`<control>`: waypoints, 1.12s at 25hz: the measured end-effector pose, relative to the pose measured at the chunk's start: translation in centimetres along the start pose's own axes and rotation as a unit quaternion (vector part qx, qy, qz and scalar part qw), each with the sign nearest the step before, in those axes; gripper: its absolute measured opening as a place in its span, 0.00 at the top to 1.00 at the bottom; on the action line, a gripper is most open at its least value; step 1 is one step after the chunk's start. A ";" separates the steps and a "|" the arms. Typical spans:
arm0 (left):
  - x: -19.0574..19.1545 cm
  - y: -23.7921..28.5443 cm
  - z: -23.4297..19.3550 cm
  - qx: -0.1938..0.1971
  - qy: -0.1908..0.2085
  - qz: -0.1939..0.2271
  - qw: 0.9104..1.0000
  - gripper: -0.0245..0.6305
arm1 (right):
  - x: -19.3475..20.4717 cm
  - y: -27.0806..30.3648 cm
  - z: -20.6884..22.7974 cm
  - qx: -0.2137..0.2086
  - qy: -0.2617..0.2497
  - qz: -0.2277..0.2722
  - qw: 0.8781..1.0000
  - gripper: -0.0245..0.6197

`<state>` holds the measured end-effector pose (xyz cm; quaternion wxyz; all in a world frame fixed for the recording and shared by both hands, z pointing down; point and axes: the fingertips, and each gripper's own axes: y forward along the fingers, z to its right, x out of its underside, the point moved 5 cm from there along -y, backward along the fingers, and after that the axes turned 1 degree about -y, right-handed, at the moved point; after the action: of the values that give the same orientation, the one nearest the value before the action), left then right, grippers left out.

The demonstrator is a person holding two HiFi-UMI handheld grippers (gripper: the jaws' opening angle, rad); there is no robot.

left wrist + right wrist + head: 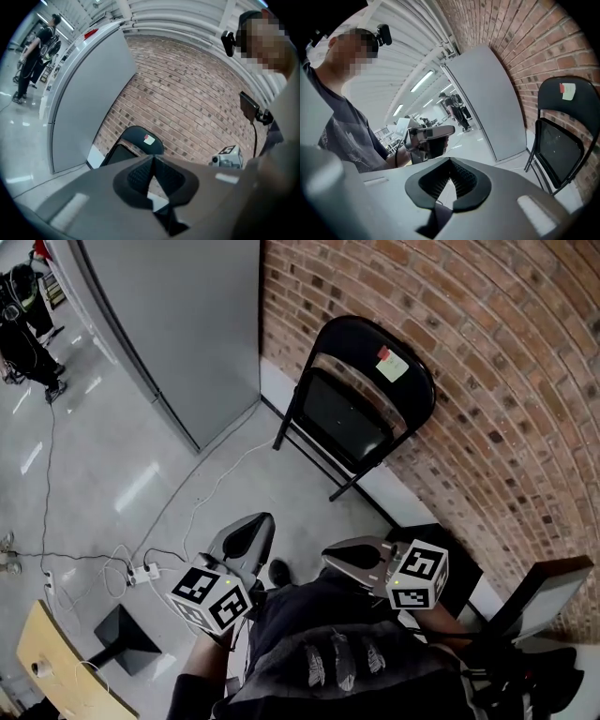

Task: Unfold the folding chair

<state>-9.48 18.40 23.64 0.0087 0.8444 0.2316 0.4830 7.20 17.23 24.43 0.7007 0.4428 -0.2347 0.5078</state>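
- Two grippers show low in the head view, each bearing a cube with square markers; neither touches anything.
- Left gripper (255, 526): jaws pressed together, nothing between them. Its own view confirms the ribbed pads (140, 174) meeting at the tip.
- Right gripper (334, 557): jaws likewise closed on nothing, with the pads (461, 180) meeting at a point in its own view.
- Folding chair (361, 343): black, still folded flat, standing on its feet on the floor and leaning back against the brick wall (506, 381). The seat panel lies up against the frame.
- The chair sits well apart from both grippers, ahead of them, with bare grey floor (112, 456) between.
- A small sticker (392, 363), pale with a red patch, sits on the chair's backrest near the top.
- From the left gripper view the chair (140, 138) appears just above the closed jaw tip; from the right gripper view the chair (560, 150) stands off to the right edge.
- A tall grey panel (178, 324) stands left of the chair, meeting the brick wall at the corner.
- Cables (192, 507) trail across the floor to a white power strip (143, 572) near the left gripper.
- A person (23, 315) in dark clothing stands far off at the upper left.
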 end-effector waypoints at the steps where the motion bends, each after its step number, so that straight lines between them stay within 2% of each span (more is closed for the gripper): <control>1: -0.1 0.2 -0.2 0.003 -0.002 0.000 1.000 0.96 | -0.1 0.1 0.2 0.004 0.000 -0.002 1.000 0.96; 10: -1.1 4.1 -0.4 0.009 0.000 -0.021 1.000 0.96 | -1.8 0.1 4.2 0.010 0.000 0.008 1.000 0.96; 18: -2.9 11.9 2.0 -0.007 0.010 -0.056 0.998 0.96 | -3.9 -2.2 12.5 -0.008 0.021 0.036 0.999 0.96; 23: -2.5 19.3 3.8 -0.001 0.030 -0.095 0.995 0.96 | -4.8 -6.1 20.1 0.031 0.013 0.046 0.998 0.96; 28: -1.1 26.1 3.9 -0.006 0.039 -0.141 0.989 0.96 | -5.1 -9.9 27.0 0.093 -0.002 0.058 0.994 0.96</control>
<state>3.20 -4.54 26.88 0.0726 0.7836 0.3455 0.5112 17.70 -9.43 30.13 0.6251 0.4929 -0.2131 0.5664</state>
